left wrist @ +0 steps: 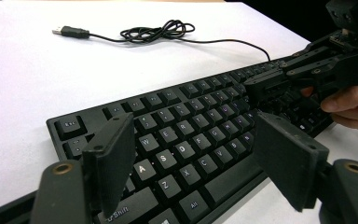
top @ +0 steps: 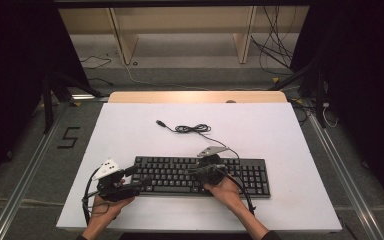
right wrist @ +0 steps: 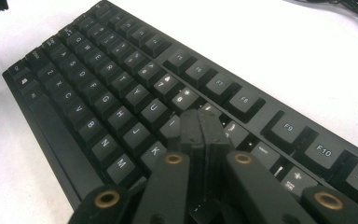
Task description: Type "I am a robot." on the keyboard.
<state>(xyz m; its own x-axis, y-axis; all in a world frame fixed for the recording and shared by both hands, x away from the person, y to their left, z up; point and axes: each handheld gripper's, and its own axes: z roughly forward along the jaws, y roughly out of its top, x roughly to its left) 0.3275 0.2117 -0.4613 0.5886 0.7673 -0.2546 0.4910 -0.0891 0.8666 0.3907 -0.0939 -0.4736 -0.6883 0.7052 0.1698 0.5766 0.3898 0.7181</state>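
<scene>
**Right tongs pinched together over the keyboard, left tongs spread at its end**

The right gripper (right wrist: pixel 200 128) has its two jaws pressed flat against each other with nothing between them, tips down among the keys of the black keyboard (top: pixel 200 175), around the I and K columns. The left gripper (left wrist: pixel 196 154) has its jaws wide apart, holding nothing, hovering above the keyboard's letter rows near the Shift end.

The high view sets out the whole scene: the keyboard lies flat on the white table (top: pixel 130 135), toward its near edge, with the left gripper (top: pixel 142 181) at the keyboard's left end and the right gripper (top: pixel 192 172) over its middle. Beyond the keyboard's far edge its cable (top: pixel 192 128) lies in a loose coil, ending in a USB plug (top: pixel 159 122). The right gripper view adds the key legends and the closed jaw tips, which are too small to read from above. The left gripper view shows the gap between its own jaws, plus the other gripper (left wrist: pixel 261 86) lowered to the keys farther along the keyboard.

The left hand (top: pixel 105 202) grips its tool from behind, at the keyboard's near left corner. The right hand (top: pixel 225 189) rests at the keyboard's near edge, forearm angled in from the lower right.
</scene>
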